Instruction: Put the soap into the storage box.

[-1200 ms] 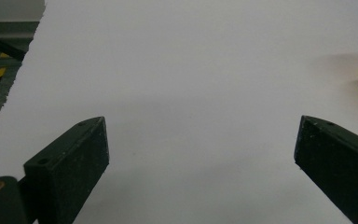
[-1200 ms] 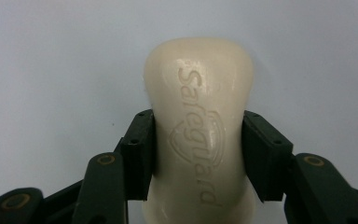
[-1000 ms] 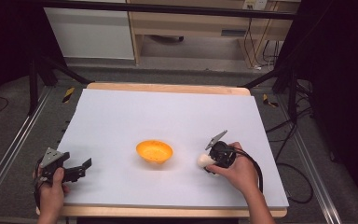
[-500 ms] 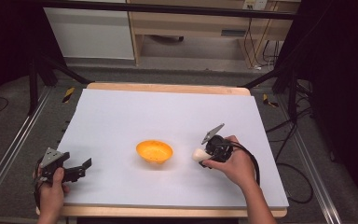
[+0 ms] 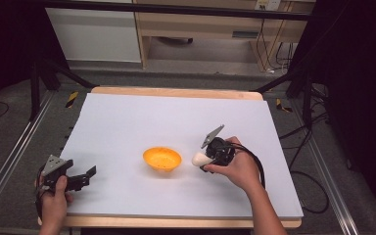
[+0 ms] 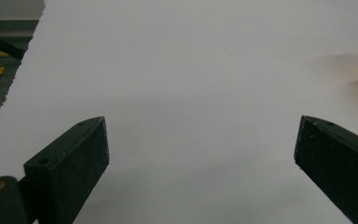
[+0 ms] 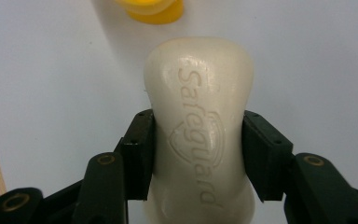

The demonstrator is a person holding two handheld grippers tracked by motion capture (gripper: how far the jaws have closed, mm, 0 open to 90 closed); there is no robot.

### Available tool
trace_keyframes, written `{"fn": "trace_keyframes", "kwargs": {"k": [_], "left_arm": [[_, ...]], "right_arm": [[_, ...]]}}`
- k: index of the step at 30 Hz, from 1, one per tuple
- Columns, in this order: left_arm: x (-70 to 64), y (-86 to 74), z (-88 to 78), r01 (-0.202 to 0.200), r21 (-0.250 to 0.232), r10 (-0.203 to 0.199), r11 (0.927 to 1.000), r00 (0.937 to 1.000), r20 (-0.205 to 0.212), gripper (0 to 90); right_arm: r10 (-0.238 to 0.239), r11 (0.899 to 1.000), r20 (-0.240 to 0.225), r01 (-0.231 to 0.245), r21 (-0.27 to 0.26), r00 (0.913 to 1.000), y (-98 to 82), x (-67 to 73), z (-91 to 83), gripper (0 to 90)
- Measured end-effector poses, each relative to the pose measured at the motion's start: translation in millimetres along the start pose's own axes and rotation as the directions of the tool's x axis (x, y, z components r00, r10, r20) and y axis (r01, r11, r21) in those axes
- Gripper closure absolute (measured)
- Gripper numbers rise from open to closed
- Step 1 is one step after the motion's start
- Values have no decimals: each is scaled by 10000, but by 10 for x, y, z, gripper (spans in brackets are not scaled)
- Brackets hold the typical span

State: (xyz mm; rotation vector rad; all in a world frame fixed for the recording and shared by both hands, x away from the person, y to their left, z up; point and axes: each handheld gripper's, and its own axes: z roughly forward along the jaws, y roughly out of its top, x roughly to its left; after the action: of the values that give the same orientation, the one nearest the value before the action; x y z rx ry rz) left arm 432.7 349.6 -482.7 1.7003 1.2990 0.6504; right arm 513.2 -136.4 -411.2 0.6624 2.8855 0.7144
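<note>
The bar of soap [image 7: 198, 121] is a creamy off-white, with the word "Safeguard" and a shield outline pressed into its face in the same colour. The right gripper [image 7: 198, 156] is black, its bolt heads a dull brass. The bowl [image 5: 162, 160] is orange-yellow, plain inside and out. The table [image 5: 127, 127] has a flat white top with a pale wood edge showing along its far and near sides. The left gripper [image 5: 89, 177] is black as well, topped by a grey three-cornered plate. A strip of yellow and black hazard tape [image 5: 71, 99] lies on the grey floor [image 5: 19, 137].
</note>
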Motion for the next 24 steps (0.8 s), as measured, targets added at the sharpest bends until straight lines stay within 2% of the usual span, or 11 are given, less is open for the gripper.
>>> {"fn": "trace_keyframes", "kwargs": {"k": [3,8,24], "left_arm": [[0,0,1,15,-8,-15,10000,10000,-8,25],[5,1,0,-33,10,33,10000,10000,-16,25],[6,0,-1,10,13,-10,10000,10000,24,25]], "right_arm": [[-239,9997,-31,239,98,9997,62,12,9,497],[-568,9984,-121,567,-48,9983,170,25,15,497],[-985,9950,-275,980,-170,9948,412,93,42,497]]}}
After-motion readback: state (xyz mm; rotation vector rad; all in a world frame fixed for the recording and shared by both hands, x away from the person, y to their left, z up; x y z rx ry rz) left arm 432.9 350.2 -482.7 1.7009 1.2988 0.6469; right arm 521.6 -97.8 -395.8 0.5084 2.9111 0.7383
